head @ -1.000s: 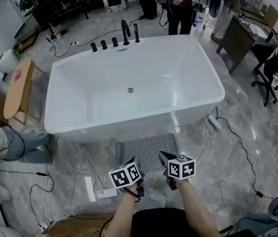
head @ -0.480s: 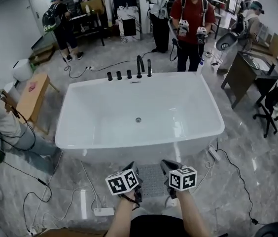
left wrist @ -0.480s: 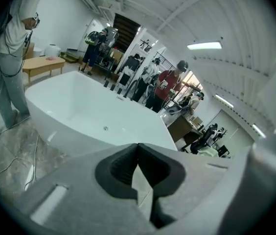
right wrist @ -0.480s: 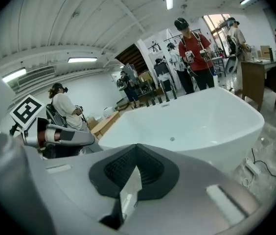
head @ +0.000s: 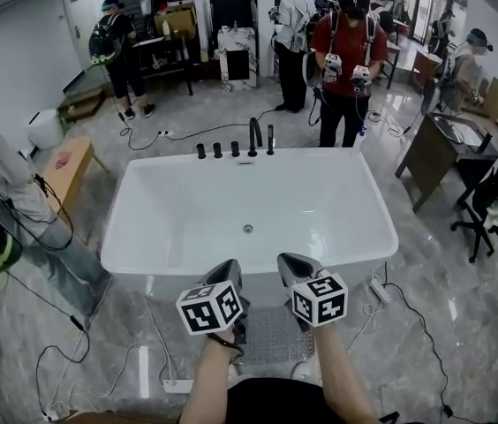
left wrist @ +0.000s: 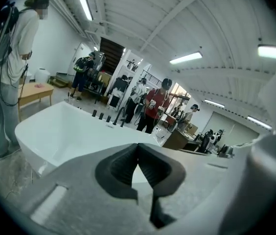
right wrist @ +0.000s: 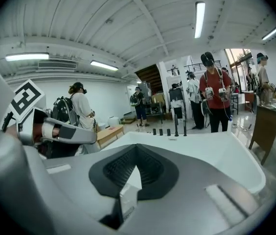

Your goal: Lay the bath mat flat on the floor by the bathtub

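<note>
The grey bath mat (head: 271,336) lies flat on the floor against the front of the white bathtub (head: 374,203), partly hidden behind my hands. Both grippers are held up above it, side by side, pointing toward the tub. My left gripper (head: 225,272) is shut with nothing in it; in the left gripper view its tips (left wrist: 138,145) meet in front of the tub (left wrist: 64,131). The right gripper (head: 290,264) is likewise shut and empty, its jaws (right wrist: 137,148) closed over the tub's rim (right wrist: 216,155).
Black taps (head: 253,140) stand on the tub's far rim. People stand behind the tub (head: 348,51) and at the left (head: 2,201). Cables and a power strip (head: 177,385) lie on the floor at left, a wooden bench (head: 64,170) beyond, and a desk with a chair (head: 487,193) at right.
Both grippers have risen from the mat's near edge and now point toward the tub. The head view has tilted up. The mat stays on the floor.
</note>
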Demonstrator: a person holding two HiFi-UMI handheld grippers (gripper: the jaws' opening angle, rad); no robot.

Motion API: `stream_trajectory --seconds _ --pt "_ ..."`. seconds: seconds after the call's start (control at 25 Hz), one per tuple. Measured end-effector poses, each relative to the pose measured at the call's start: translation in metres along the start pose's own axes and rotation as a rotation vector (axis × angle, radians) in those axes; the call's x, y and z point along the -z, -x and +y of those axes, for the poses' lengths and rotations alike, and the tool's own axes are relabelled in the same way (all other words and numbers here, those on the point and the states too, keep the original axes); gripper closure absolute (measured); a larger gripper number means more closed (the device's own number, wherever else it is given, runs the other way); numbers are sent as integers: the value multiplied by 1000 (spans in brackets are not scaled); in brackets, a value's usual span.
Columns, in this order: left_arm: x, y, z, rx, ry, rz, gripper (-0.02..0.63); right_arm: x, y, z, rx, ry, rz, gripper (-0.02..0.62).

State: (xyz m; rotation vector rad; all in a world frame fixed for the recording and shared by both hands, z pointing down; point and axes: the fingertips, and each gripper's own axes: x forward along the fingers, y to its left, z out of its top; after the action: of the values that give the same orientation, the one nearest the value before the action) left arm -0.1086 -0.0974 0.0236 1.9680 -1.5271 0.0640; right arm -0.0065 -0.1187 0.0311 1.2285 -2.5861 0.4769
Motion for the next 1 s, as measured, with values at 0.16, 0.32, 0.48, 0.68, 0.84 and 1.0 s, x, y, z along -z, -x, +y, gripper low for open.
stream_trajectory --seconds 0.16,0.32,0.48,0.68,0.84,1.0 --pt "-59 8 -16 12 -79 -76 600 -67 -1 8 -11 45 -96 589" --pt "-108 11 -42 40 -168 -167 600 -119 8 8 -12 66 -216 589" --pt "-146 17 -67 86 -237 -234 600 -156 10 12 -21 41 -300 589" --pt "-187 22 -90 85 -273 -307 600 -196 17 8 3 50 -359 589" --pt "-191 33 -110 89 -268 -346 600 -201 32 11 30 86 -388 589" --pt "-175 39 -122 96 -313 -358 600 -196 49 17 47 161 -394 589"
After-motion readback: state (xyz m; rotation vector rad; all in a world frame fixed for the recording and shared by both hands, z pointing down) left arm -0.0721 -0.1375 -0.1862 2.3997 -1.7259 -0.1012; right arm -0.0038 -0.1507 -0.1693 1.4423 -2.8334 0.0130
